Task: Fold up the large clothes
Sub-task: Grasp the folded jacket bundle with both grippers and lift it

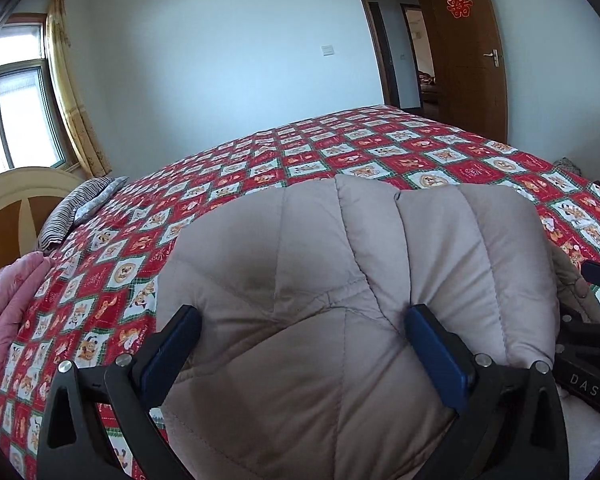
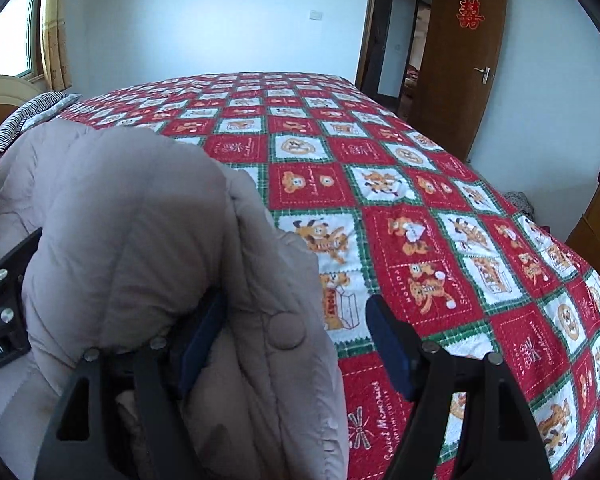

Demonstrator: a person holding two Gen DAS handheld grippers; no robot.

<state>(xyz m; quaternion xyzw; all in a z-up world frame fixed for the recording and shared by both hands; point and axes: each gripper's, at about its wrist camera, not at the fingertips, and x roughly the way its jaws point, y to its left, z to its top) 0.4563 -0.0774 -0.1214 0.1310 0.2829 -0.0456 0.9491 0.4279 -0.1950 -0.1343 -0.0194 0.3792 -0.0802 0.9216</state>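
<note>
A puffy grey-beige quilted coat [image 1: 340,264] lies bunched on the red patterned bed. In the left wrist view my left gripper [image 1: 302,330] is open, its blue-padded fingers wide apart on either side of a thick fold of the coat. In the right wrist view my right gripper [image 2: 296,328] is open too; the coat [image 2: 140,232] fills the left half, its snap-button edge lying between the fingers, the left finger [image 2: 204,332] partly hidden in the cloth. The right gripper also shows at the right edge of the left wrist view [image 1: 596,344].
The bedspread [image 2: 400,208] stretches far ahead and right. A striped pillow [image 1: 76,208] and pink bedding [image 1: 8,304] lie at the left by the headboard [image 1: 16,200]. An open wooden door [image 2: 456,60] and a wooden cabinet [image 2: 598,232] stand at the right.
</note>
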